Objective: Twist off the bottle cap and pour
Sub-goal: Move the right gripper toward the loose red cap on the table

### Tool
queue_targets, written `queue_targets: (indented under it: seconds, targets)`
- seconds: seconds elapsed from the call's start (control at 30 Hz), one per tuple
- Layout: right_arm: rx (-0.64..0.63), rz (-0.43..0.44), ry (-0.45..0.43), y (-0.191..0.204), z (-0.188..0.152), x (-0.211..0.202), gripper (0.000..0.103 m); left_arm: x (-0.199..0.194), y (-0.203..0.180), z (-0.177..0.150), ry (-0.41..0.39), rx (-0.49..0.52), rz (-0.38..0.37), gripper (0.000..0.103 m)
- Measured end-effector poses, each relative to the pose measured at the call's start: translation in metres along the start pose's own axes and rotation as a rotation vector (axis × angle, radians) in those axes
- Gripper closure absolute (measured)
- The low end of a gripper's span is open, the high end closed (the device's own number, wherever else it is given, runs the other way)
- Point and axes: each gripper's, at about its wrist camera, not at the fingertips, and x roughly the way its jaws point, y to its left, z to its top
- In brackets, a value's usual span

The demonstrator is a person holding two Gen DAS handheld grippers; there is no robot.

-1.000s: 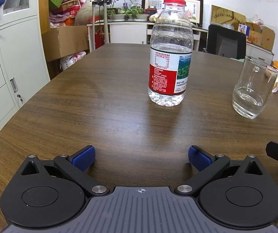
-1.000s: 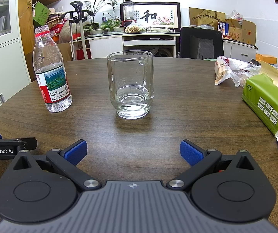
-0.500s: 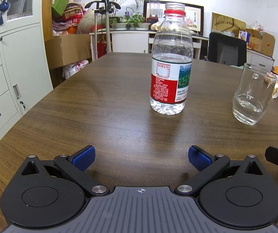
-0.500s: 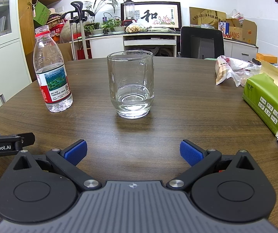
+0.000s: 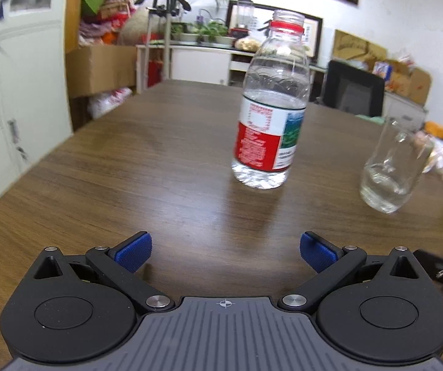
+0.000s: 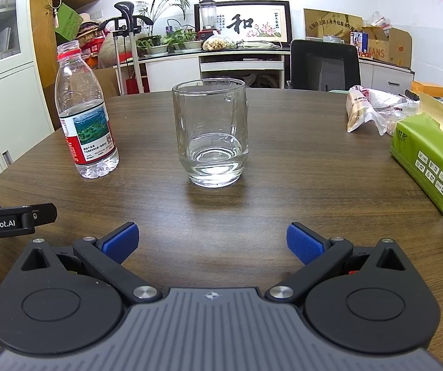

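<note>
A clear water bottle [image 5: 271,117] with a red-and-white label stands upright on the wooden table [image 5: 159,154]; it also shows in the right wrist view [image 6: 83,117]. Its neck has a red ring and no cap on it. It is about half full. A glass mug [image 6: 210,137] holding a little water stands right of the bottle; it also shows in the left wrist view [image 5: 393,167]. My left gripper [image 5: 225,252] is open and empty, well short of the bottle. My right gripper [image 6: 212,242] is open and empty, in front of the mug.
A green tissue pack [image 6: 432,160] and a crumpled plastic bag [image 6: 373,108] lie at the right. A black chair [image 6: 325,65] stands behind the table. White cabinets [image 5: 20,92] stand at the left. The left gripper's body [image 6: 8,221] shows at the right view's left edge.
The left gripper has drawn back and tilted, so the bottle and mug sit lower and farther in its view. The right gripper has barely moved. Both stay open.
</note>
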Motion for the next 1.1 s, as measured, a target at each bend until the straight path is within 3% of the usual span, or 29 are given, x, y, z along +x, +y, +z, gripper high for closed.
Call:
queue_targets:
  seconds: [0.17,0.3,0.4,0.5,0.8,1.1]
  targets:
    - [-0.002,0.001,-0.002,0.000,-0.001,0.000,0.001,0.004,0.005,0.010,0.027,0.018,-0.008,0.000]
    - [-0.006,0.003,-0.003,0.001,-0.001,0.000,0.001,-0.001,0.000,0.014,-0.003,0.084,0.029,0.000]
    - [-0.011,0.003,-0.005,0.001,-0.001,0.000,0.001,0.001,-0.007,0.022,0.034,0.189,0.058,0.000]
    - [-0.013,0.004,-0.006,0.002,-0.001,0.000,0.001,0.001,-0.011,0.031,0.035,0.224,0.082,0.000]
    - [-0.001,-0.005,-0.017,0.001,-0.001,-0.003,0.001,-0.002,-0.009,0.078,0.032,0.153,-0.041,0.000]
    - [0.004,0.005,-0.027,-0.002,-0.001,-0.004,0.001,0.031,-0.013,0.087,0.010,0.137,-0.113,0.000]
